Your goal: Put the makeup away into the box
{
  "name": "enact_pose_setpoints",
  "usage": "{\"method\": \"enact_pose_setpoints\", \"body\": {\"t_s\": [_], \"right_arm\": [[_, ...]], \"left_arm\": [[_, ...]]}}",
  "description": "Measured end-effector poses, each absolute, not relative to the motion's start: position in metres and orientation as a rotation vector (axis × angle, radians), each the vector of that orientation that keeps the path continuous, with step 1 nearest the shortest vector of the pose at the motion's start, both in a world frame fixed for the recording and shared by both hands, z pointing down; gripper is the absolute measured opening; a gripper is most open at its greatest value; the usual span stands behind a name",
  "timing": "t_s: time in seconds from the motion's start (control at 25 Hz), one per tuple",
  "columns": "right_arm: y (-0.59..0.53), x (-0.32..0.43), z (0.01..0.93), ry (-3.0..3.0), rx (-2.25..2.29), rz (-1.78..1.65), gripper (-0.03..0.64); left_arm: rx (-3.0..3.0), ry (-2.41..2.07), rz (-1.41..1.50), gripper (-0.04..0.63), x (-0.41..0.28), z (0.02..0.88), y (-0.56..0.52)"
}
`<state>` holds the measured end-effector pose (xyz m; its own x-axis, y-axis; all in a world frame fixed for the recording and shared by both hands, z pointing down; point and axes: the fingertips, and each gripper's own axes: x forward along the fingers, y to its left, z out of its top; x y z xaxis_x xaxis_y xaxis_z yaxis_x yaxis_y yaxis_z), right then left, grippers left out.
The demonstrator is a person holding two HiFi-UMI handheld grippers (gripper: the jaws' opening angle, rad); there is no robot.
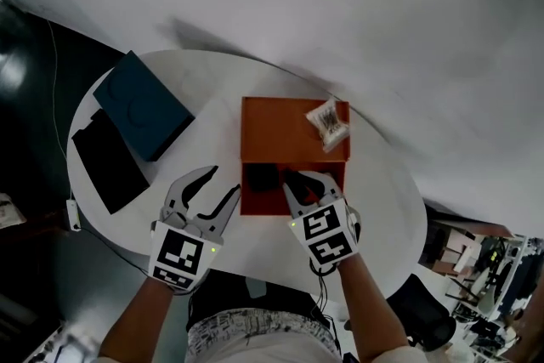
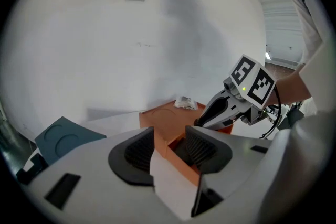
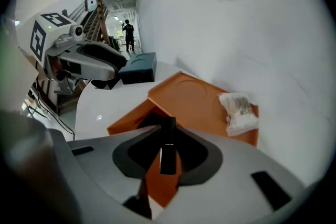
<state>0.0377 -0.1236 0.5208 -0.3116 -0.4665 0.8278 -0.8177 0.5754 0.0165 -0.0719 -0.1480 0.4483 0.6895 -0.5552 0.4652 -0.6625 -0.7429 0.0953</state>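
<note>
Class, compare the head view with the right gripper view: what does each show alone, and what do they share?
Head view only: the person's right forearm and the marker cube on the right gripper. Right gripper view only: the slim black tube clamped in its jaws, and a distant person. Both: the orange rectangular box, clear plastic packet, dark teal box, left gripper.
</note>
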Motion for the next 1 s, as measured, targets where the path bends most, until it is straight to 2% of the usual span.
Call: {"method": "enact_pose_setpoints", "body": {"t_s": [0.32,1.0], "right_arm": [[-0.107,0.074,0.542,-1.927,1.047,0.597,0.099],[-0.107,0.08,0.578,-1.854,0.929,0.63,0.1]], "left_arm": [[2.662,-0.891,0.644,0.209,-0.033,0.458,-0.14],[2.65,-0.808,0.681,0.209,-0.007,0.477,-0.143]]}}
